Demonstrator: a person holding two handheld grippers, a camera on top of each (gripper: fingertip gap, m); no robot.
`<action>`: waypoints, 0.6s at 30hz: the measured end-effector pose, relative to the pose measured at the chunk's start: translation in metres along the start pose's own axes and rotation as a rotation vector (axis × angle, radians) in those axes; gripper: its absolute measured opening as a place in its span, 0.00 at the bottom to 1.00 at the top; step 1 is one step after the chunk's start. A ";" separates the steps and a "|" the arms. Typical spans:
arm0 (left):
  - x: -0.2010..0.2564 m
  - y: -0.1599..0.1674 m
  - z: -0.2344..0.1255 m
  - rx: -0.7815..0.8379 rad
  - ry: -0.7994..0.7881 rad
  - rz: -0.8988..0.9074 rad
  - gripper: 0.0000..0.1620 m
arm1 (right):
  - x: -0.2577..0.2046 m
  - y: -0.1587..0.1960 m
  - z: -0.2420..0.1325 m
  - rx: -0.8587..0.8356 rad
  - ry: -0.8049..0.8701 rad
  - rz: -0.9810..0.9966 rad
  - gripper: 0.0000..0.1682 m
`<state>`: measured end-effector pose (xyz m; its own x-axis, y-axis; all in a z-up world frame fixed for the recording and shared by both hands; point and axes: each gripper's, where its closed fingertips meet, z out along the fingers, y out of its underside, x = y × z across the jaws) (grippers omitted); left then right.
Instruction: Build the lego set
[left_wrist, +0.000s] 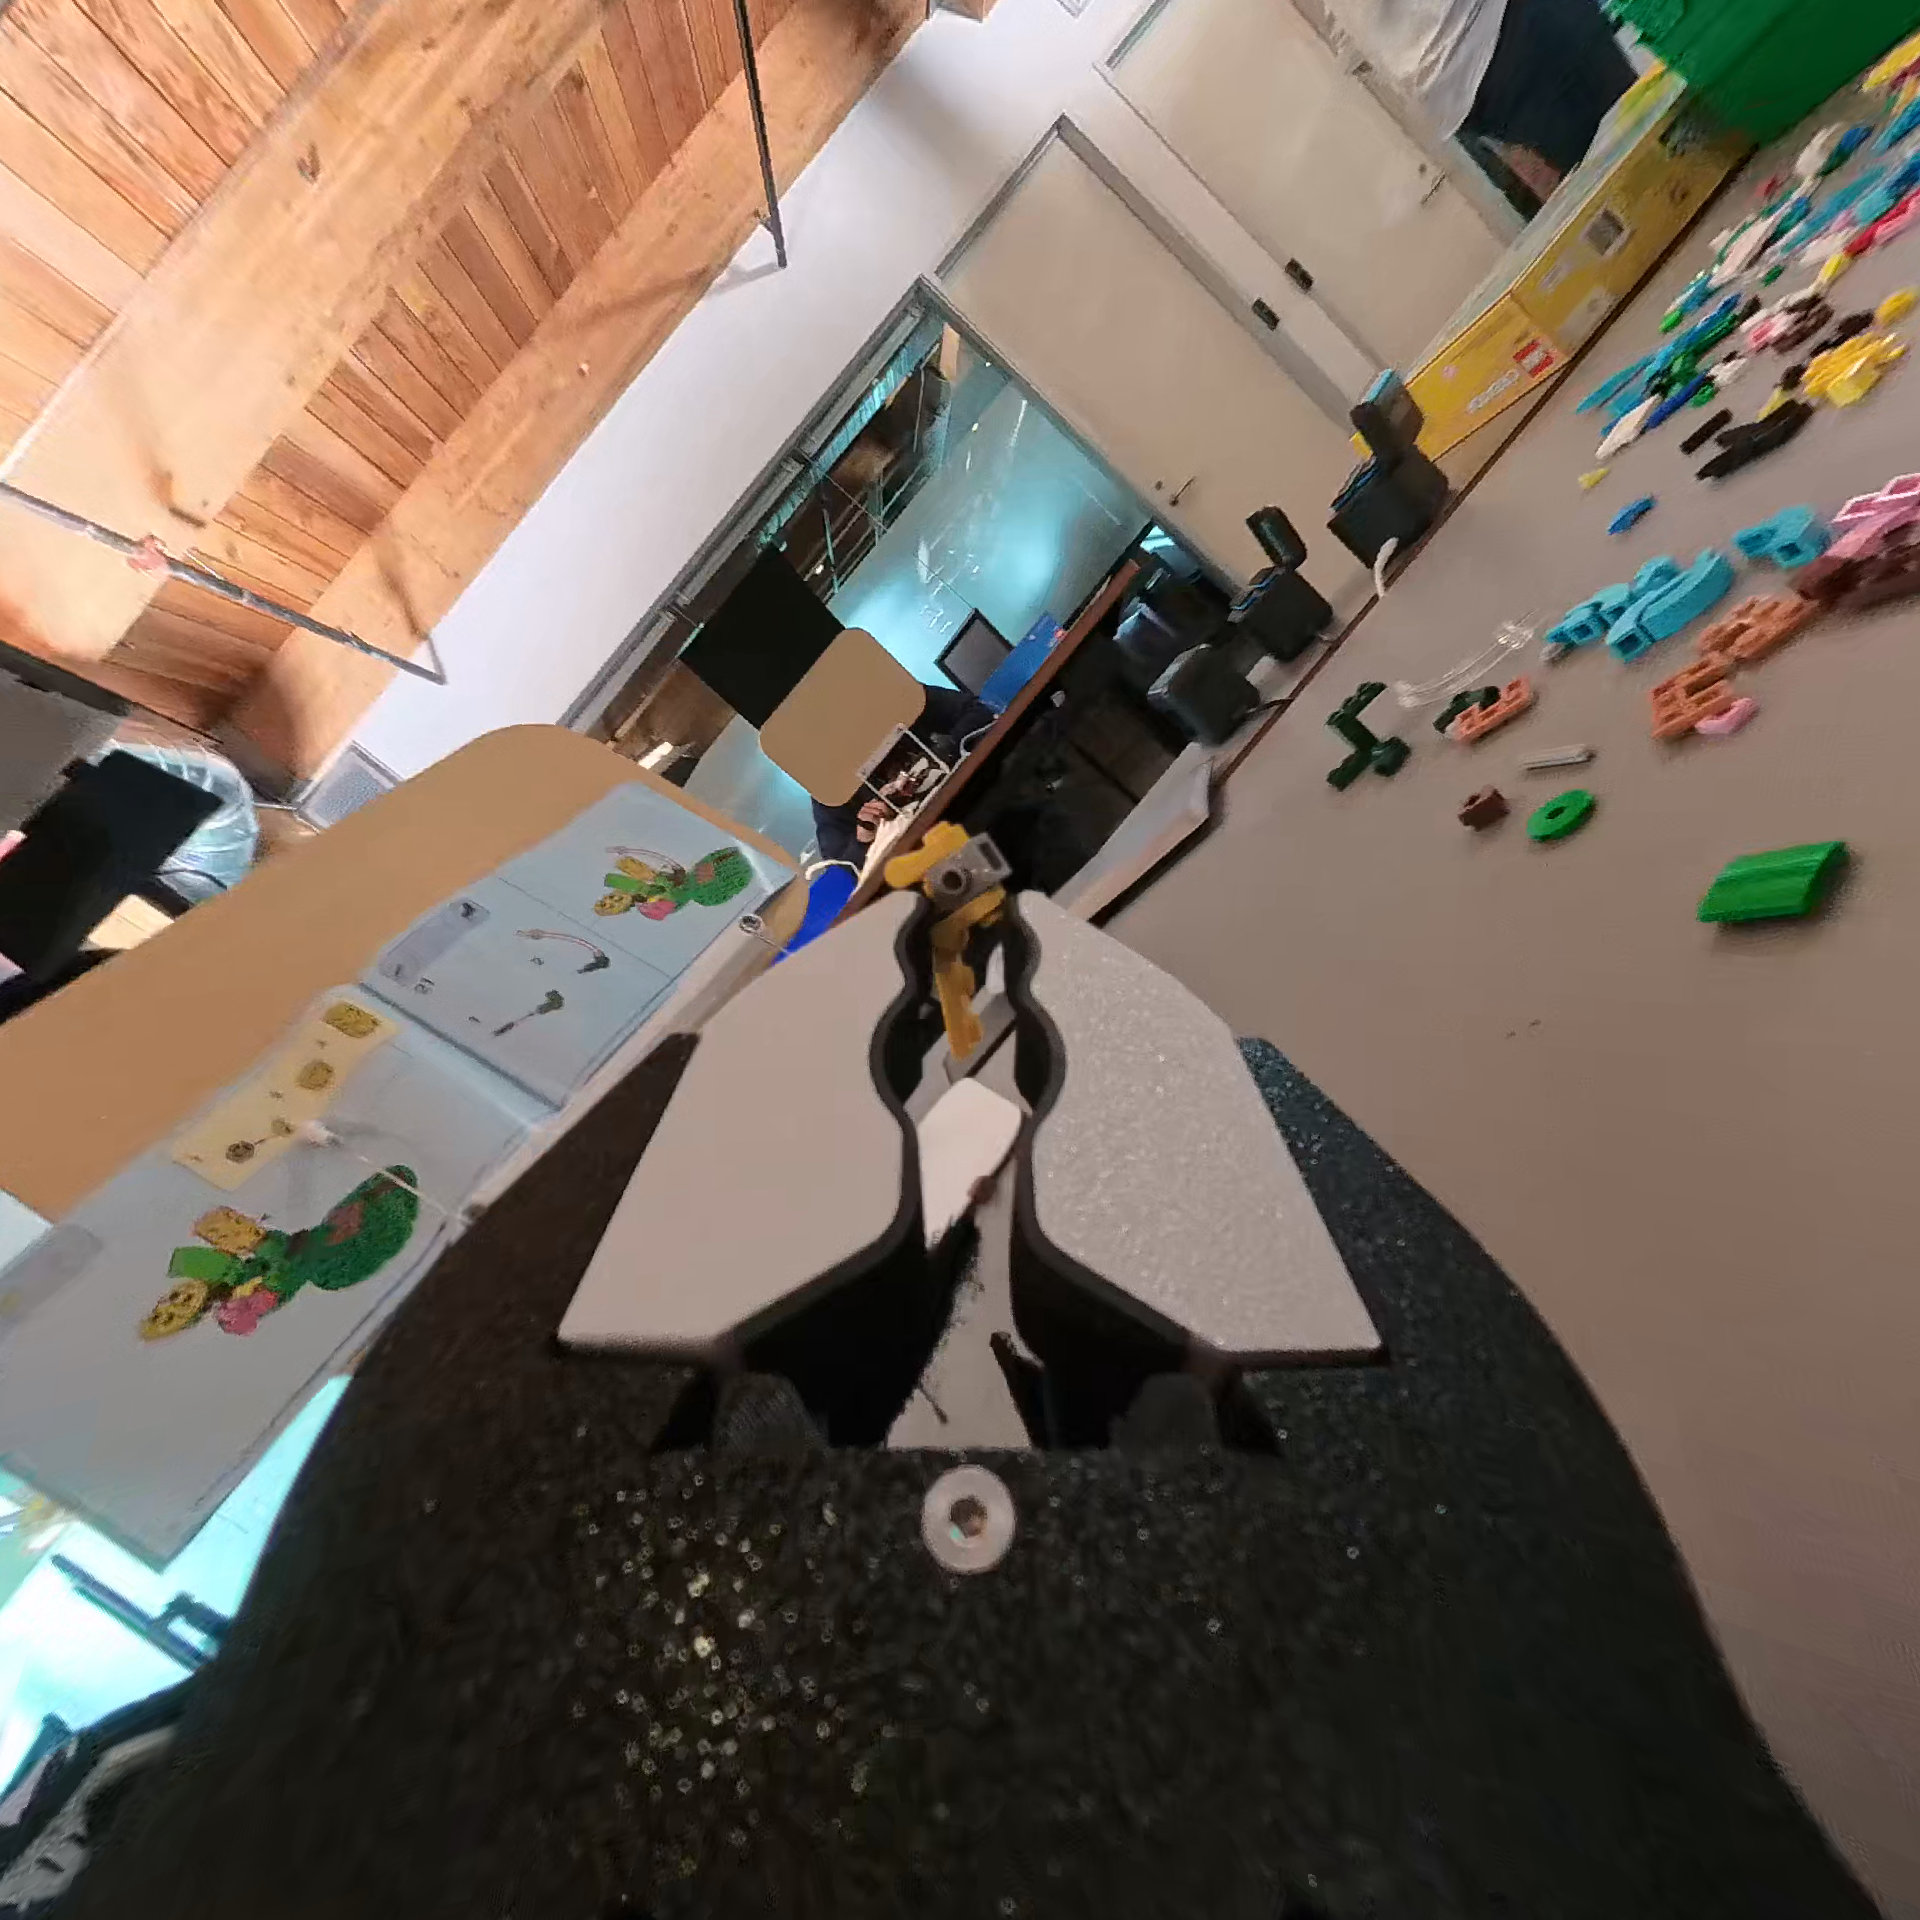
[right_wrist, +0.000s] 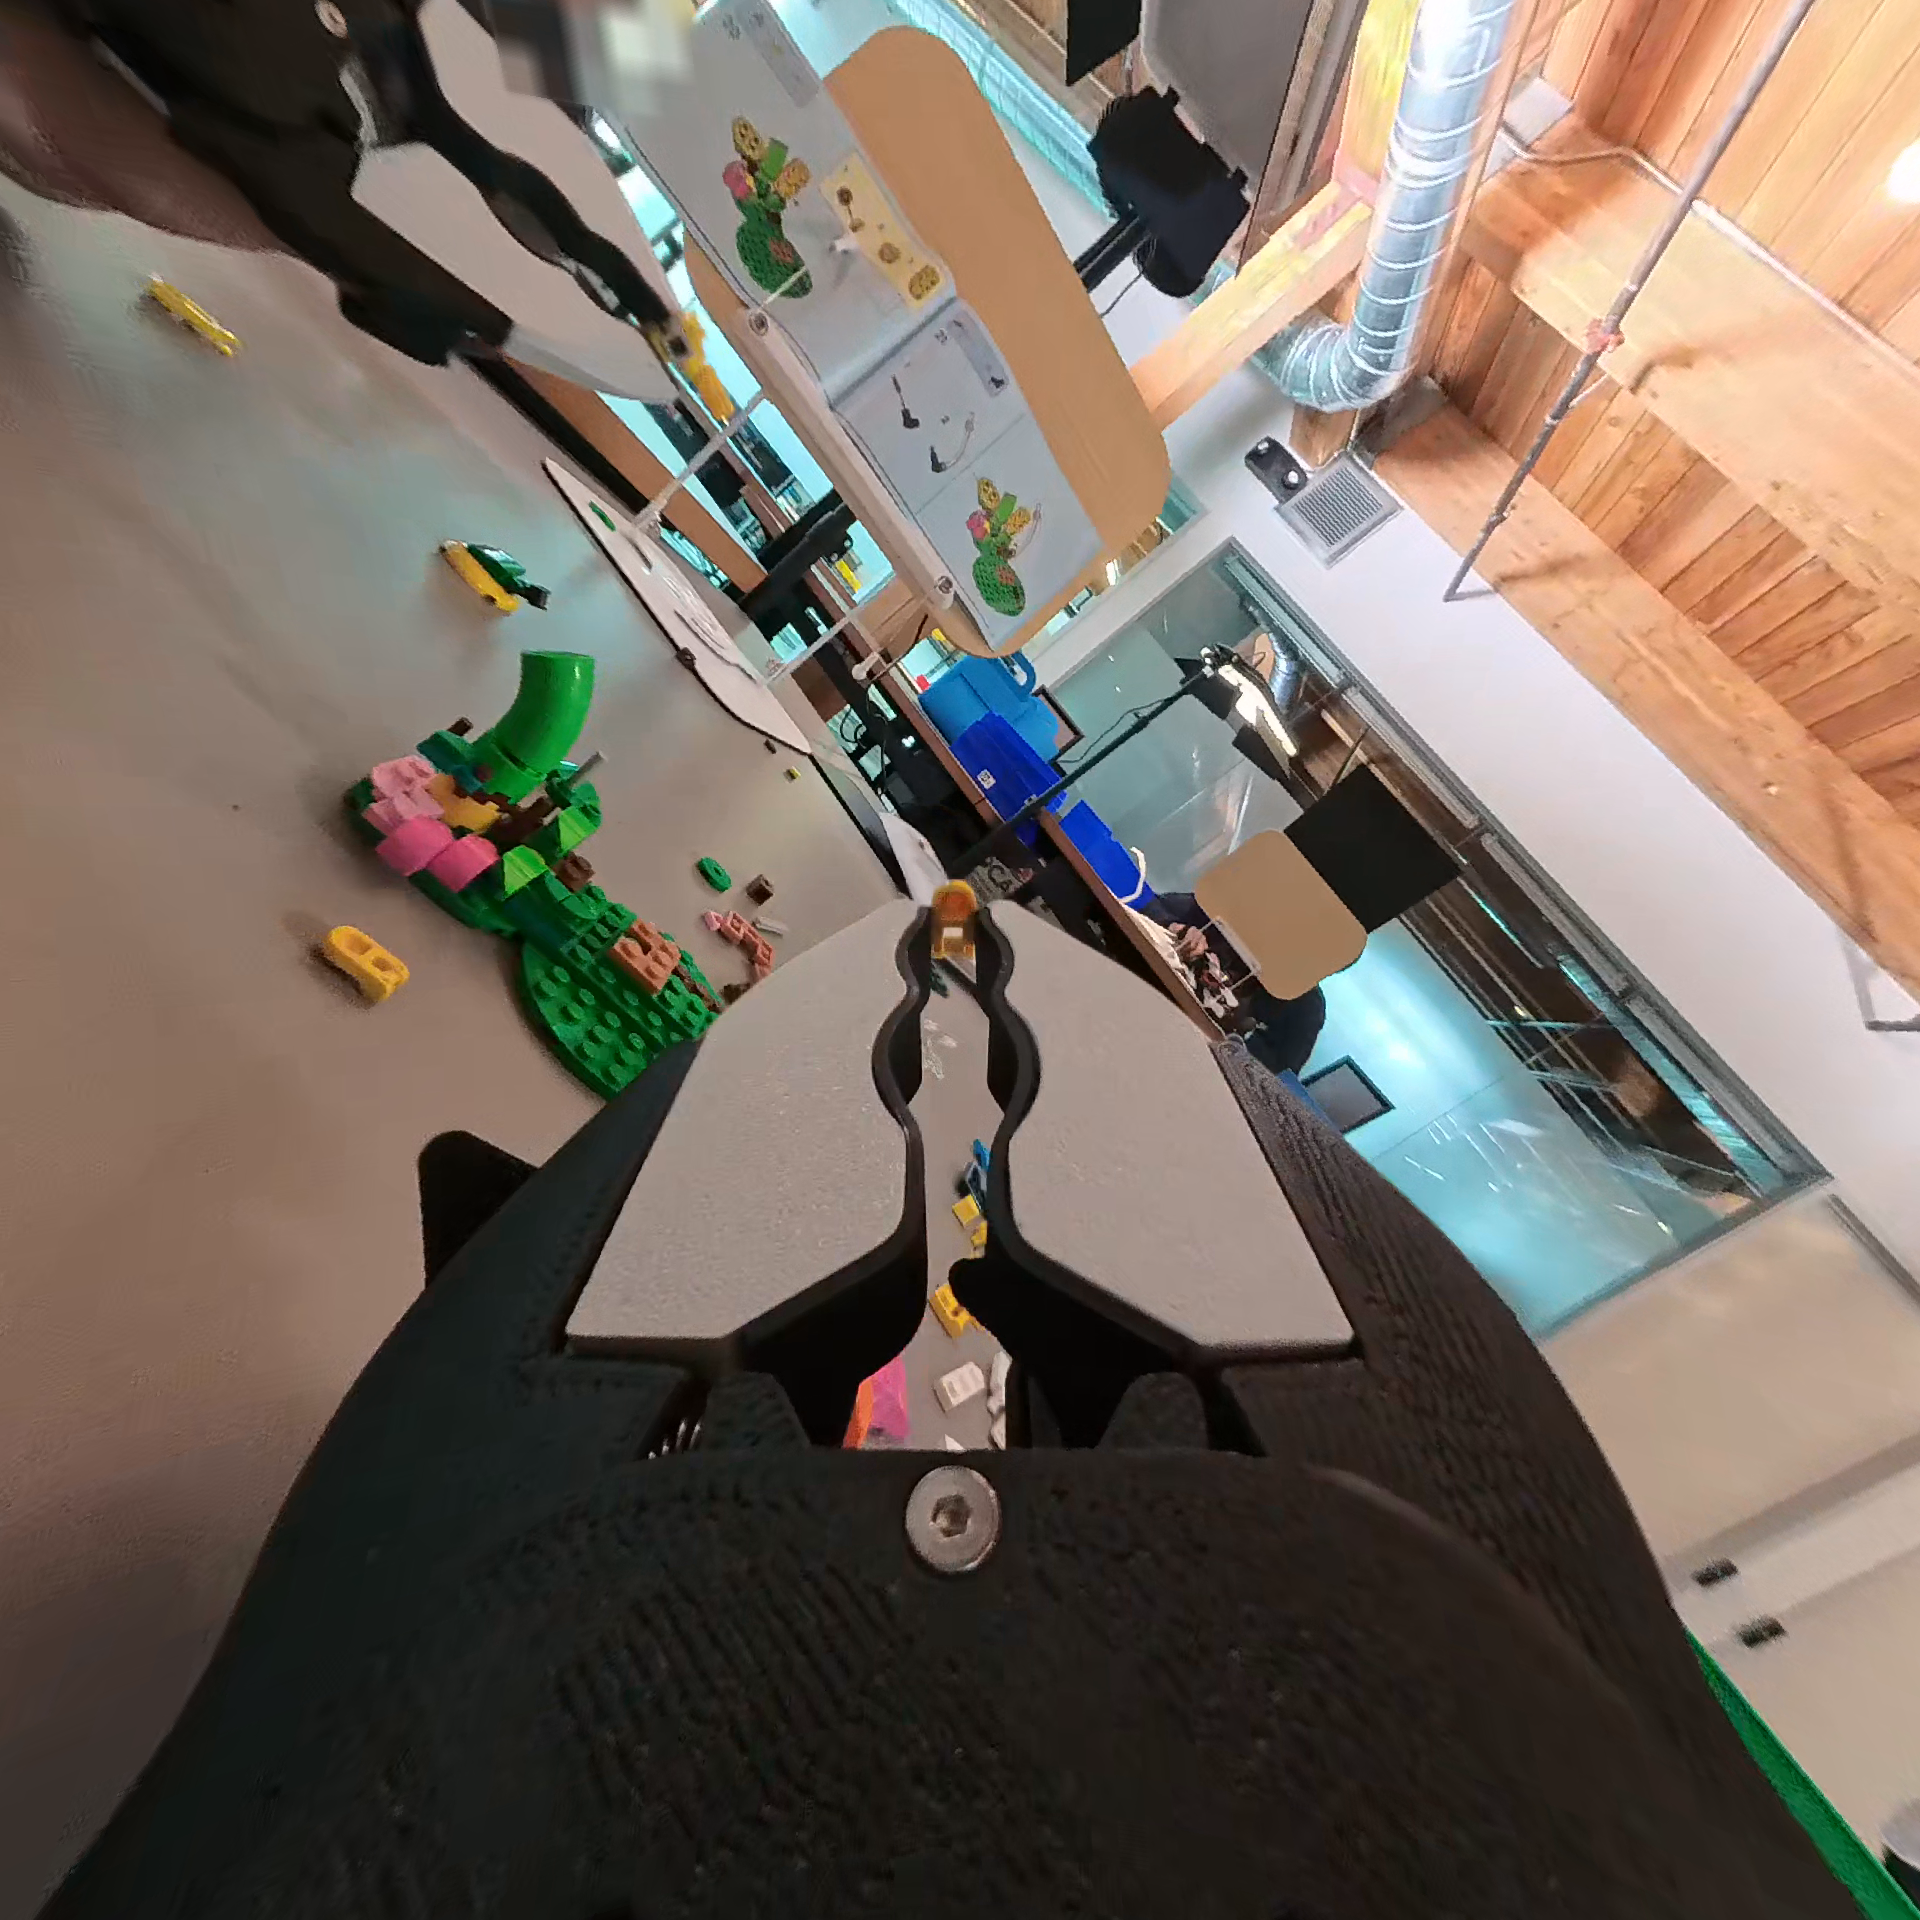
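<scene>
My left gripper (left_wrist: 961, 902) is shut on a small yellow and grey lego assembly (left_wrist: 951, 883), held up above the grey table. It also shows in the right wrist view (right_wrist: 675, 348) at the upper left, with the yellow piece at its tip. My right gripper (right_wrist: 953, 920) is shut on a small orange-yellow lego piece (right_wrist: 952, 927), held in the air. The partly built green lego model (right_wrist: 540, 873), with a green curved pipe, pink blocks and a round green base, stands on the table to the left of my right gripper.
The instruction sheet on a stand (left_wrist: 416, 1039) is left of my left gripper; it also shows in the right wrist view (right_wrist: 894, 343). Loose lego pieces (left_wrist: 1683, 613) and a yellow box (left_wrist: 1538, 312) lie at right. Yellow pieces (right_wrist: 364, 961) lie near the model. A person sits behind.
</scene>
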<state>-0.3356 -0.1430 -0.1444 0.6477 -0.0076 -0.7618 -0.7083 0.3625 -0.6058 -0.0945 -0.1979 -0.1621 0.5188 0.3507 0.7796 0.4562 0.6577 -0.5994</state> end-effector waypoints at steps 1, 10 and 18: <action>0.000 0.002 -0.001 -0.004 0.003 -0.010 0.07 | 0.000 0.001 0.001 -0.010 0.002 -0.006 0.03; 0.005 0.001 -0.002 0.045 0.051 -0.075 0.08 | -0.004 0.015 0.006 -0.098 0.014 -0.081 0.03; 0.008 -0.007 -0.002 0.087 0.082 -0.134 0.08 | -0.001 0.030 0.011 -0.196 0.056 -0.168 0.03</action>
<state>-0.3260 -0.1473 -0.1470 0.7072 -0.1363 -0.6937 -0.5875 0.4326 -0.6839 -0.0894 -0.1713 -0.1792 0.4612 0.2064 0.8630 0.6680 0.5594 -0.4908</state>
